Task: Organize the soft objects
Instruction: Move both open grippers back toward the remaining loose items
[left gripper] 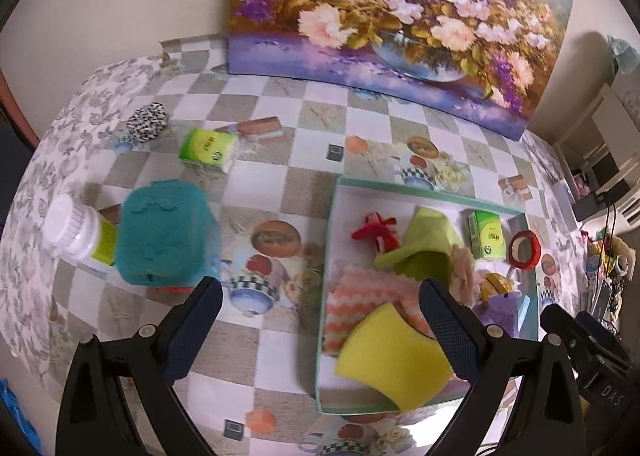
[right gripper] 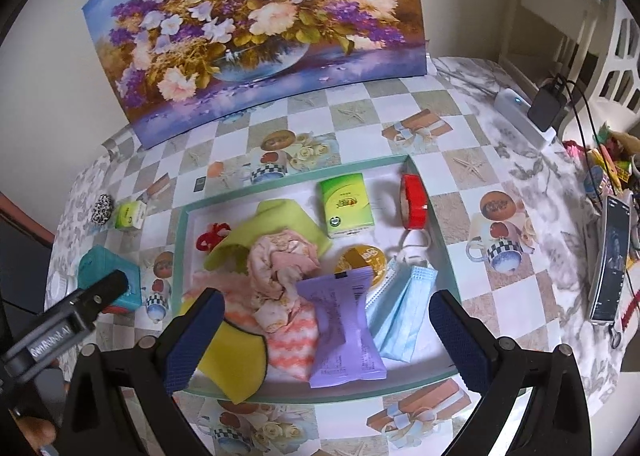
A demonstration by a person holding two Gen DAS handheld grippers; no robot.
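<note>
At the bench's (left gripper: 280, 119) far left edge lies a black-and-white knitted ball (left gripper: 147, 120), and just beside it, to the right, a green tissue pack (left gripper: 208, 146). Nearer along the left side, a white-capped bottle (left gripper: 78, 234) lies touching a teal sponge (left gripper: 166, 234), which sits just ahead of the left finger of the left tool (left gripper: 320, 330). That tool hangs with its jaws spread wide and nothing between them, straddling the left wall of a shallow green-rimmed tray (left gripper: 332, 240).

The tray (right gripper: 182, 252) sits mid-bench and holds the soft things. In its near-left corner a yellow sponge (right gripper: 230, 360) rests on a pink zigzag cloth (right gripper: 296, 348). Behind them a red knitted piece (right gripper: 210, 238) lies by the left wall, beside a lime-green cloth (right gripper: 280, 219) with a crumpled pink floral cloth (right gripper: 280, 276) piled on it. Right of that pile a purple wrapped packet (right gripper: 346, 328) lies over the zigzag cloth, with a round gold tin (right gripper: 362, 258) behind it and a second green tissue pack (right gripper: 346, 203) towards the far wall. A blue face mask (right gripper: 404, 312) lies beside the packet, and a red tape roll (right gripper: 414, 201) stands on edge in the far-right corner.

The right tool (right gripper: 330, 336) is also spread apart and empty, poised over the tray's near edge. A floral painting (right gripper: 260, 23) leans at the bench's far edge; a phone (right gripper: 612, 260) lies at its right edge.
</note>
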